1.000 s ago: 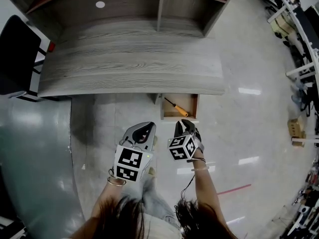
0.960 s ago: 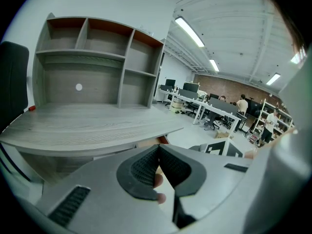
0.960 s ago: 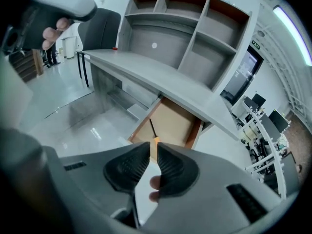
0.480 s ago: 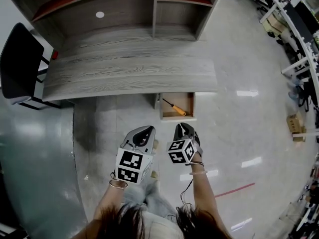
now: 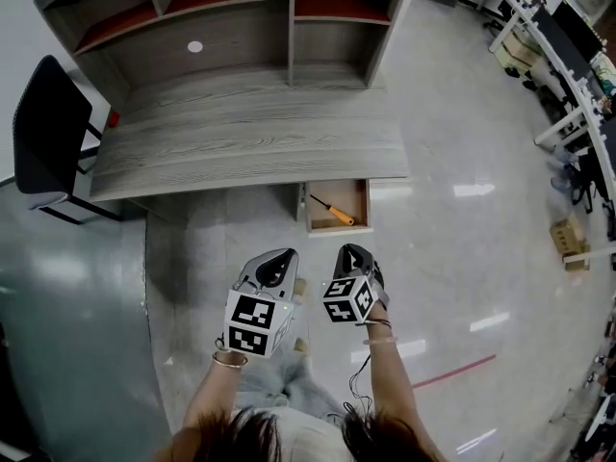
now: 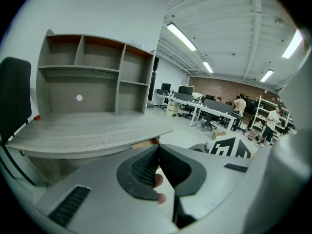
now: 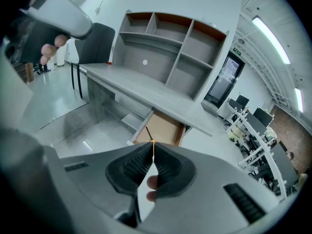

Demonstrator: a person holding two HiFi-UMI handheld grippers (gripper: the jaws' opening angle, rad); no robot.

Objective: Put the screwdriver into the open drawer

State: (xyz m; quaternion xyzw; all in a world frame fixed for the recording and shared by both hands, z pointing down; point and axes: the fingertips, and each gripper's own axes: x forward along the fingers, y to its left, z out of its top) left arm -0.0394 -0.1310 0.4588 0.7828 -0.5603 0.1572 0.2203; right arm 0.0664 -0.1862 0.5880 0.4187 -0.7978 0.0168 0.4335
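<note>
Orange-handled screwdriver [image 5: 334,211] lies in the drawer [image 5: 337,228] at frame centre; left tongs [image 5: 282,258] and right tongs [image 5: 351,253], both closed and empty, hover below; placing looks done, no grasp needed next

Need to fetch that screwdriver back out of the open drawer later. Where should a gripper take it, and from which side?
Take the screwdriver by its thick orange handle, probably from straight above: it lies flat and diagonal on the floor of the drawer, whose walls block the sides. Set the jaws across the handle; the dark shaft is thin.
</note>
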